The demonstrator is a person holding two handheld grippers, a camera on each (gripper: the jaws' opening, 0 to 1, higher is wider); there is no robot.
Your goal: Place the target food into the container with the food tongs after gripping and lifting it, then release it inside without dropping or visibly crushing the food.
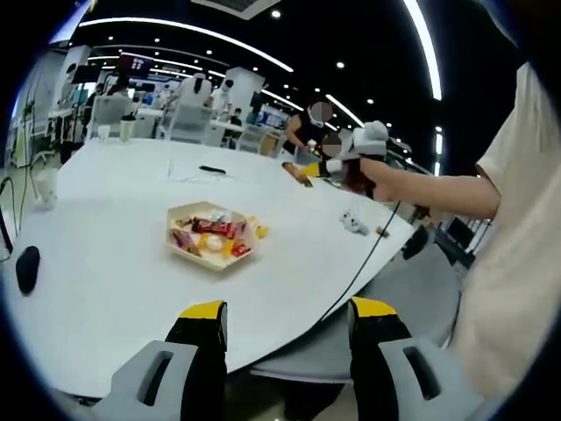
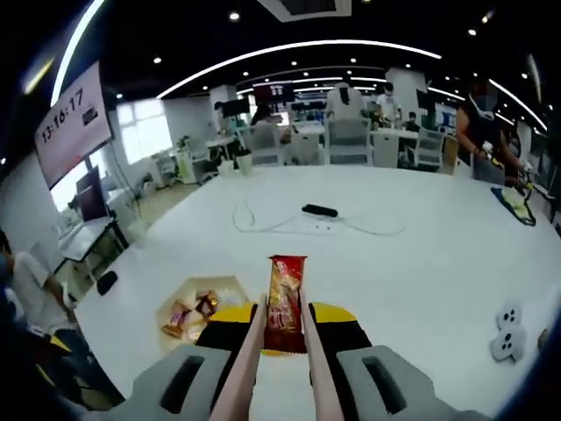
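Carry step in hand: a red-and-gold wrapped snack bar [image 2: 286, 303] (wrapper smooth, uncrushed) rides upright between pale food tongs [image 2: 250, 373], squeezed by the right claw [image 2: 282, 338], lifted above the white counter [image 2: 421, 263]. Next, judged: swing left over the hexagonal paper tray [image 2: 230, 289] of snacks, lower, ease open. The left claw [image 1: 287, 326] stands wide, empty, near the tray.

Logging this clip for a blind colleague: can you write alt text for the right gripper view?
Tongs held in the right gripper pinch a red snack packet upright above a white table. A tray of wrapped snacks sits on the table just left of the jaws, with a cable and a black device farther back.
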